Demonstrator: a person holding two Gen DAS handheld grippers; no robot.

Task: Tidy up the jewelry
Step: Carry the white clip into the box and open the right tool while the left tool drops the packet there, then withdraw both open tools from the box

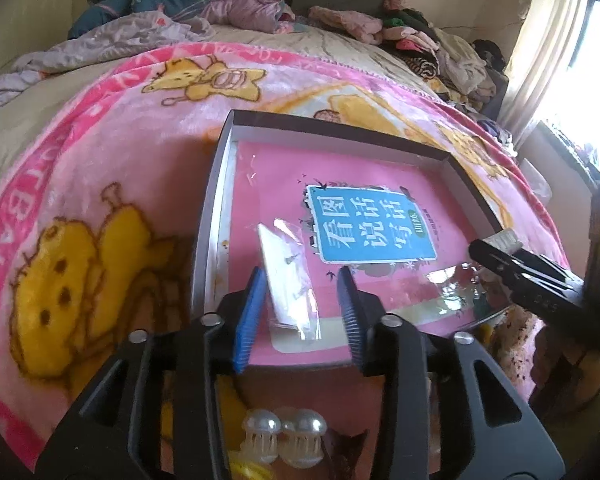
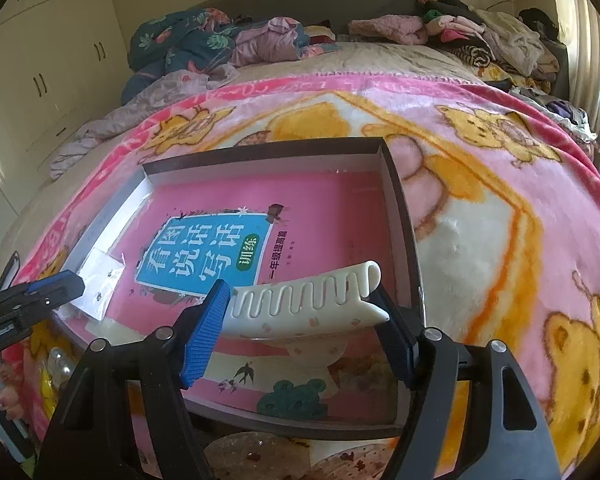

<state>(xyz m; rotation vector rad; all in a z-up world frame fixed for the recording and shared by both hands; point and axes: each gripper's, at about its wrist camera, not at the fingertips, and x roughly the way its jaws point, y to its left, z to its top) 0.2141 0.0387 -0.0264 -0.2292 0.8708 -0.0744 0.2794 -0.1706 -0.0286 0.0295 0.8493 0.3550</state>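
**Hair clip going over the box, earring card sitting inside**

So the right hand-held gripper (image 2: pixel 302 322) is clamping a white hair clip (image 2: pixel 306 300) between its blue pads, holding it sideways just above the near part of a shallow dark-walled box (image 2: pixel 396 184). The clip has a wavy comb-tooth slot along it and little pinkish dots on the side. From the left wrist view only the clip's tip (image 1: pixel 506 238) is showing past the right hand-held gripper's black finger.

The left hand-held gripper (image 1: pixel 302 304) is hanging open, its fingers spread to either side of a small clear-bagged earring card (image 1: pixel 288 280), with a gap on both sides. That card is lying inside the box near its left wall, on top of a pink book (image 1: pixel 340 184) with a blue title panel that is covering the box bottom.

The box is sitting on a pink cartoon-bear blanket (image 2: pixel 500 200) spread over the bed. Just below the left hand-held gripper, outside the box, two pearl-topped claw clips (image 1: pixel 284 436) are lying side by side. Piles of clothes (image 2: pixel 480 36) are heaped along the far end of the bed.
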